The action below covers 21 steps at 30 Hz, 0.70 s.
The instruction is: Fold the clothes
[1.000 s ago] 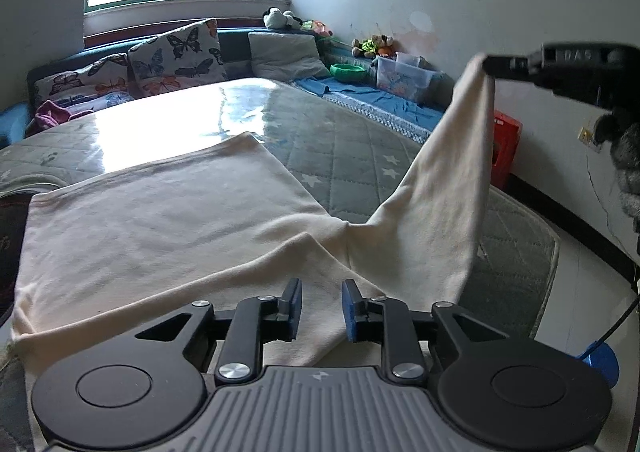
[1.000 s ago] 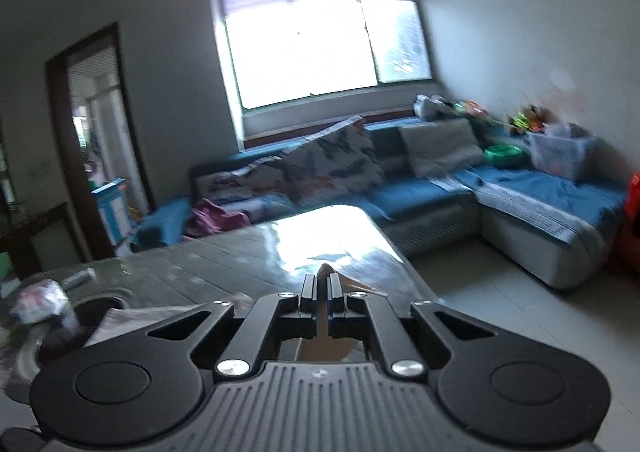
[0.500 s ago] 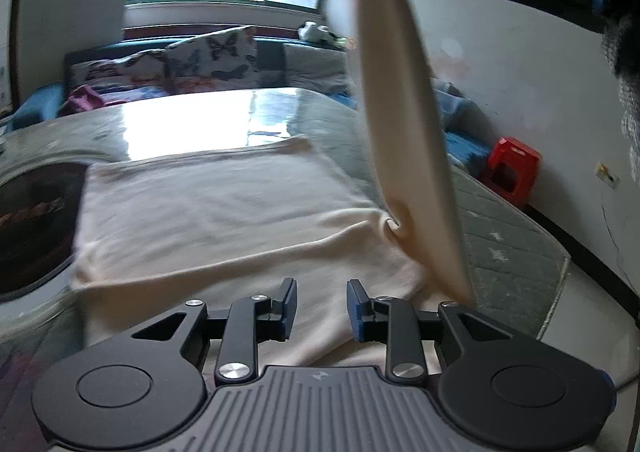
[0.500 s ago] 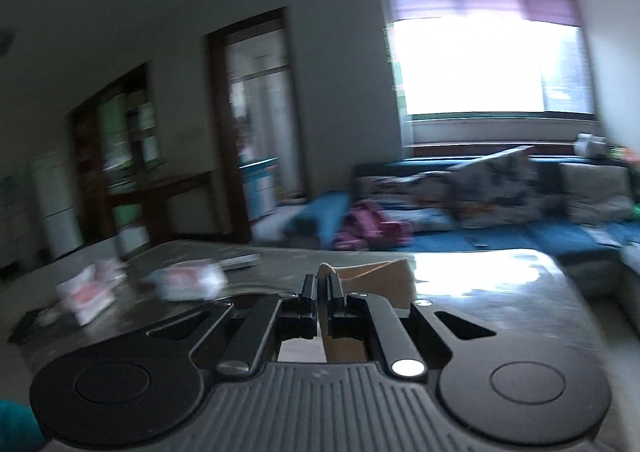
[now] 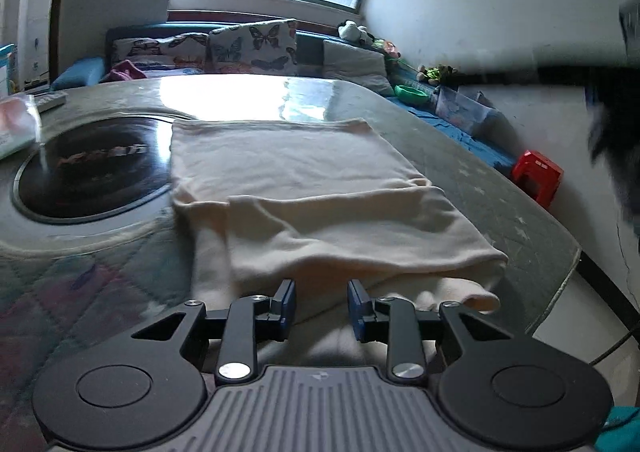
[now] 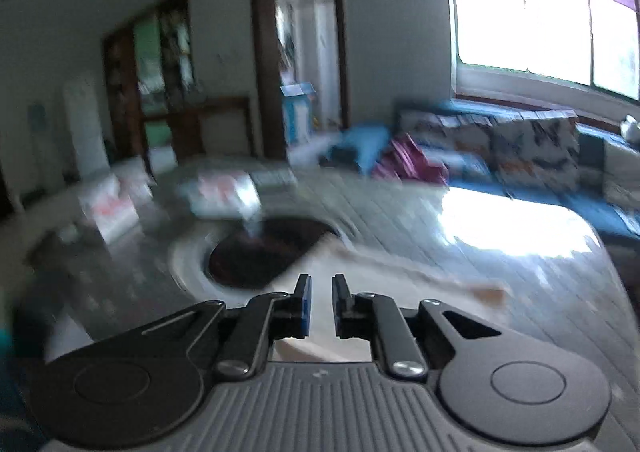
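Sleeve now dropped across one cream garment (image 5: pixel 304 188), two grippers (image 5: pixel 321 305) (image 6: pixel 319 301), both jaws apart, empty.

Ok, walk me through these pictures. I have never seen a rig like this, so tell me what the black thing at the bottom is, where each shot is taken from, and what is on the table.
There is no robot here. A person holds a two-fingered tool in each hand, and a wide-angle camera on each tool looks forward along its fingers. The black shape at the bottom of each picture is that tool.

One picture comes from the left claw, the other from the right claw. Both stand open and hold nothing.

On the table lies a cream garment, its near part folded over the rest. Beside it a dark round glass panel is set into the tabletop. The right picture is blurred by motion; it shows the same panel and some white packets further back.
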{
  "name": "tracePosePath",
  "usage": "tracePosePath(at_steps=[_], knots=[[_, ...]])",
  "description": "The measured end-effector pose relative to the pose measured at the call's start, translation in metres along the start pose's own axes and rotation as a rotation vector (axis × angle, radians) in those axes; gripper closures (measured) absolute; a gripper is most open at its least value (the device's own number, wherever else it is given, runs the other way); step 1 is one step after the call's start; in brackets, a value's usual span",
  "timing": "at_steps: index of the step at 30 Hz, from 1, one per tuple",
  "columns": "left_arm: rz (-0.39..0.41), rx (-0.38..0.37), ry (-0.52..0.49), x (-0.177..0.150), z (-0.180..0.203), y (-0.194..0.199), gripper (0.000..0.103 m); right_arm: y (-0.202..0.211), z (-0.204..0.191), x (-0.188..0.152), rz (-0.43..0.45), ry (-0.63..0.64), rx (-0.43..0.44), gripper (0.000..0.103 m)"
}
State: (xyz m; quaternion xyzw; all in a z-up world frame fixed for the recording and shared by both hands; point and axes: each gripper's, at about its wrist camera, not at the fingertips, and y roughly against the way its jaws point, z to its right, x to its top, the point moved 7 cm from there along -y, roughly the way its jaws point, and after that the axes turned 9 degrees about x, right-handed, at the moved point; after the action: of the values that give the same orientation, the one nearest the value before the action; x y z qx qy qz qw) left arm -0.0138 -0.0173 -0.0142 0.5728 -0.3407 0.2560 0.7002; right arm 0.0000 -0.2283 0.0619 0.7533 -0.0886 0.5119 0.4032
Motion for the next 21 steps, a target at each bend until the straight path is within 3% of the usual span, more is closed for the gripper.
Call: tracePosePath(at_steps=[6, 11, 17, 21], knots=[[0.060, 0.084, 0.057, 0.016, -0.026, 0.009, 0.072, -0.001, 0.030, -0.072, -0.187, -0.077, -0.064, 0.089], [0.079, 0.077, 0.043, 0.030, -0.021, -0.001, 0.074, -0.003, 0.041, -0.109, -0.222, -0.136, -0.069, 0.088], [0.040, 0.057, -0.013, 0.024, -0.003, -0.024, 0.074, 0.001, 0.041, -0.116, -0.241, -0.128, -0.053, 0.084], [0.008, 0.069, -0.028, 0.016, -0.007, -0.031, 0.074, 0.004, 0.045, -0.099, -0.215, -0.088, -0.056, 0.083]])
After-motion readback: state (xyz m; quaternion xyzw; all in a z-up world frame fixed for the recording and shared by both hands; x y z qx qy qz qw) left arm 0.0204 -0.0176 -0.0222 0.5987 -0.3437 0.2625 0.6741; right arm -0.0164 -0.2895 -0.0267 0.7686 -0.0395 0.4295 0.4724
